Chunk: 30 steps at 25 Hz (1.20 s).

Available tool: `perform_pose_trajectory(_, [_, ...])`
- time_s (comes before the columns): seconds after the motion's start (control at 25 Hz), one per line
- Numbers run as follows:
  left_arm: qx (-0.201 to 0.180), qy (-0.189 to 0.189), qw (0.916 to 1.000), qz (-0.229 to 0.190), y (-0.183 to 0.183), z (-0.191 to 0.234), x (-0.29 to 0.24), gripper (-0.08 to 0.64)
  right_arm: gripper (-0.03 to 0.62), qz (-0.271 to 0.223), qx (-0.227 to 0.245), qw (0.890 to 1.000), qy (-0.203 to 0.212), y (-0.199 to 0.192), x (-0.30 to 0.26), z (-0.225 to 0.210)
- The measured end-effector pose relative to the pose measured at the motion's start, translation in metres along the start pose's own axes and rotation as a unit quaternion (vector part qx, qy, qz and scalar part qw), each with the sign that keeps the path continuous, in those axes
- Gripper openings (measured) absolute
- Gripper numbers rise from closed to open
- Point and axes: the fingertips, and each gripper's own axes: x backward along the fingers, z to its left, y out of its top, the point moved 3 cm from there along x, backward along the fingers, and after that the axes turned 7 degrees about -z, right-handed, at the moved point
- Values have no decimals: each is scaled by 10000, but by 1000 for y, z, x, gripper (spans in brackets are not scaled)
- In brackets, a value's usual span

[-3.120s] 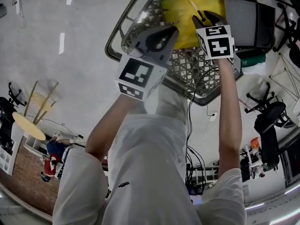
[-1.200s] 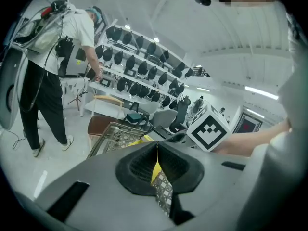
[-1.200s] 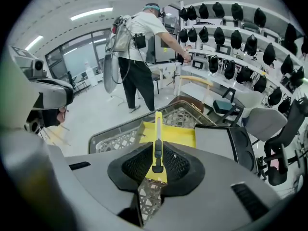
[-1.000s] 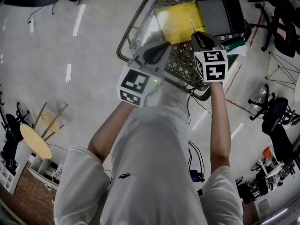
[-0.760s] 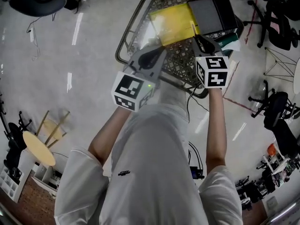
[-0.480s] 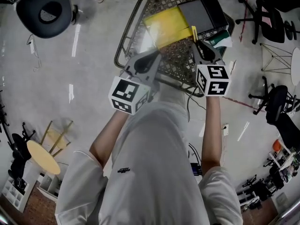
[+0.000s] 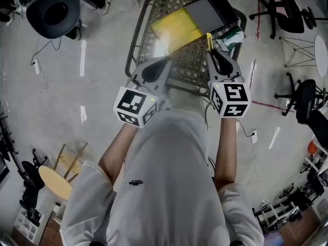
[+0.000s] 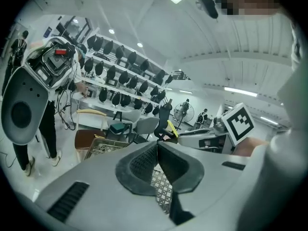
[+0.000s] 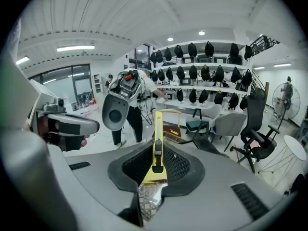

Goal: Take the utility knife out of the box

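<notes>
A yellow utility knife (image 9: 157, 150) with a black slider stands between my right gripper's (image 9: 156, 170) pads, its long end sticking out past the fingertips. In the head view the knife (image 7: 208, 41) pokes up from the right gripper (image 7: 211, 53), high above the wire basket (image 7: 134, 50) on the floor. The basket holds a flat yellow pack (image 7: 174, 27) and a dark grey box (image 7: 207, 12). My left gripper (image 8: 157, 150) is shut with nothing in it; its pads meet along one line. In the head view the left gripper (image 7: 166, 61) hangs over the basket's near rim.
Black office chairs (image 7: 302, 104) stand to the right. A grey rounded device (image 7: 51, 12) sits on the floor at the upper left, beside a person's feet. A round wooden table (image 7: 54, 181) is at the lower left. Cables trail over the floor.
Both grippers have risen away from the basket, which now looks smaller and farther below. The knife has stayed in the right gripper. The left gripper stays shut.
</notes>
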Motion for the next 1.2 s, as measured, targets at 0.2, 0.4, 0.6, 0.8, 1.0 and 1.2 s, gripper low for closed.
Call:
perform_pose_trajectory(0.2, [-102,-127,9999,17,-4,-7,2,5,52,-208,0,9997,-98,2,17,3])
perform_pose_trajectory(0.4, [-178,-122,9998,-37,0,-18,9,5,52,-488,-105,9987,-92,5,34,15])
perform_pose_trajectory(0.6, [-299,-55,9993,-193,9,-24,15,5,52,-818,-242,9963,-56,10,47,25])
perform_pose_trajectory(0.8, [-357,9,9987,-357,24,-26,20,5,52,-1124,-425,9927,-124,18,59,33])
perform_pose_trajectory(1.0, [-424,25,9979,-496,32,-29,32,5,52,-1528,-493,9866,-273,30,75,38])
perform_pose_trajectory(1.2, [-490,30,9967,-642,41,-34,40,5,52,-1766,-436,9827,-340,41,85,41])
